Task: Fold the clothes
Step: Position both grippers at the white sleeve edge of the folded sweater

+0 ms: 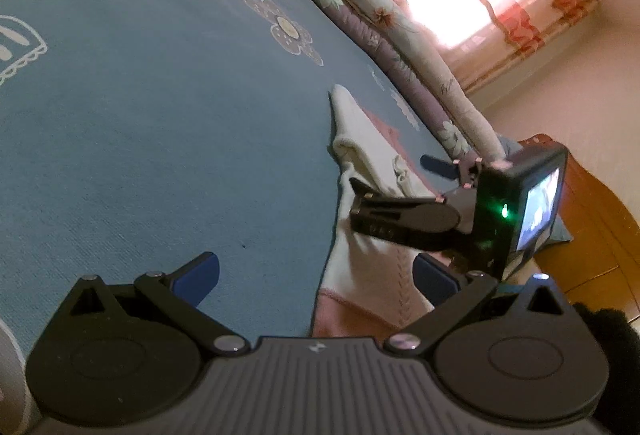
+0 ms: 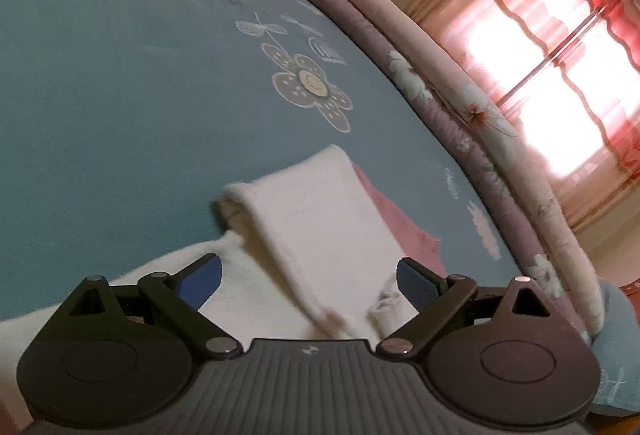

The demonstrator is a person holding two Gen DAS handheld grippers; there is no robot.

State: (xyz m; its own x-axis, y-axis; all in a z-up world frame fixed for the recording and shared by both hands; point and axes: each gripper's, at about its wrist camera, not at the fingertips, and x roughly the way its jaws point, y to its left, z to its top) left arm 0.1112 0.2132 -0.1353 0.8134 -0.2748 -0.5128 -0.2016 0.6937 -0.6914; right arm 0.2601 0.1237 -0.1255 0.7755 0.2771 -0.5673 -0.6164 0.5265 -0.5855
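A cream and pink knitted garment [image 1: 360, 267] lies on the blue bedsheet [image 1: 160, 115], one cream sleeve [image 2: 320, 211] folded across it. My left gripper [image 1: 316, 275] is open, its fingers wide apart, the right pad over the garment's near edge and the left pad over bare sheet. My right gripper [image 2: 310, 277] is open too, hovering just above the folded sleeve with nothing between its blue pads [image 2: 416, 281]. In the left wrist view the right gripper [image 1: 400, 191] shows from the side over the garment, its camera [image 1: 520, 211] lit green.
A rolled floral quilt [image 2: 460, 107] runs along the bed's far edge. Behind it hangs a red-and-white curtain [image 2: 568, 55] over a bright window. A wooden bed frame [image 1: 592, 235] and a blue pillow corner [image 2: 616, 355] sit at the right.
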